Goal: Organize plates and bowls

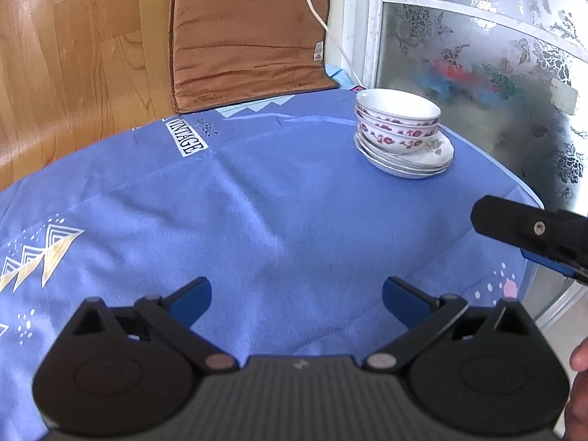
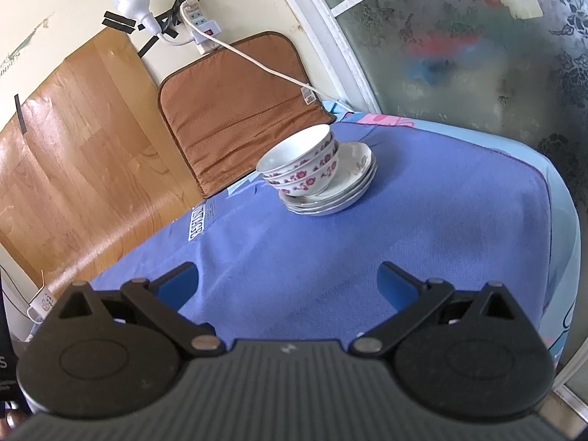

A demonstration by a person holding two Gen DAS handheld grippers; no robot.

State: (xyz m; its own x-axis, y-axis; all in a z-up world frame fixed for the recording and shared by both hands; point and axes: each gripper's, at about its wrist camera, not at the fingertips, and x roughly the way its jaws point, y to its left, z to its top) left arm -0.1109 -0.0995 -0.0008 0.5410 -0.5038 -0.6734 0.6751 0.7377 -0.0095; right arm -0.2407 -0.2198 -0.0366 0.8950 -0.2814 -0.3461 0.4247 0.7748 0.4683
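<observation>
Three white bowls (image 1: pixel 397 121) with red flower bands are nested on a stack of several white plates (image 1: pixel 422 163) at the far right of the blue-clothed table (image 1: pixel 257 202). The same bowls (image 2: pixel 305 161) and plates (image 2: pixel 349 187) show in the right wrist view at the table's far middle. My left gripper (image 1: pixel 297 299) is open and empty, well short of the stack. My right gripper (image 2: pixel 287 283) is open and empty, also well short of it. Part of the right gripper (image 1: pixel 533 235) shows at the right edge of the left wrist view.
A brown cushion (image 1: pixel 246 36) leans against the wall behind the table. A wood-pattern panel (image 2: pixel 73 147) stands to the left. A frosted floral glass door (image 2: pixel 477 55) is on the right. A power strip with a white cord (image 2: pixel 200 22) hangs on the wall.
</observation>
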